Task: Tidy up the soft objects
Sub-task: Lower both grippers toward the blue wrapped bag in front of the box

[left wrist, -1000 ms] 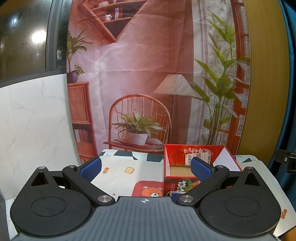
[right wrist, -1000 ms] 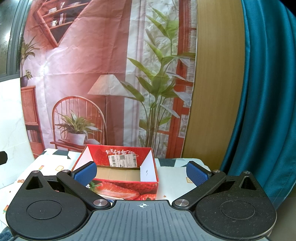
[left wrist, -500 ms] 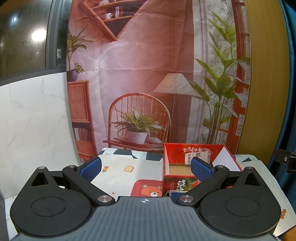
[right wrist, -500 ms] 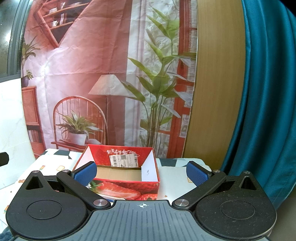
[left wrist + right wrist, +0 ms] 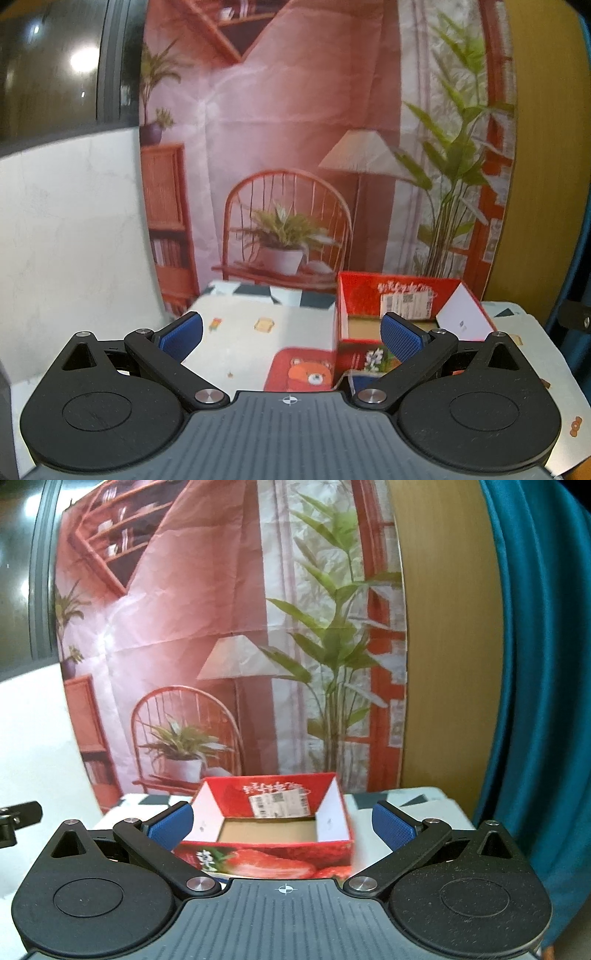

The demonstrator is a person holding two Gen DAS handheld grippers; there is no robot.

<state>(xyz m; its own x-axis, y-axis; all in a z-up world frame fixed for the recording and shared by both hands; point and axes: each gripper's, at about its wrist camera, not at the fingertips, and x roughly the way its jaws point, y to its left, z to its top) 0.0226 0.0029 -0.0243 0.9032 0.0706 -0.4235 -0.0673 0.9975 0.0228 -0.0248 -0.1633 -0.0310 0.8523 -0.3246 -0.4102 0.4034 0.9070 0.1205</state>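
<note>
Right wrist view shows our right gripper [image 5: 282, 821] spread wide and empty, lined up on the red box [image 5: 275, 827] near the table's [image 5: 236, 350] far edge. Our left gripper [image 5: 291, 332] also gapes empty; the box looks ready for soft objects, none visible yet.

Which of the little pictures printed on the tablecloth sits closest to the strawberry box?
The bear patch: a red panel right beside the strawberry box; the toast print lies farther left.
</note>
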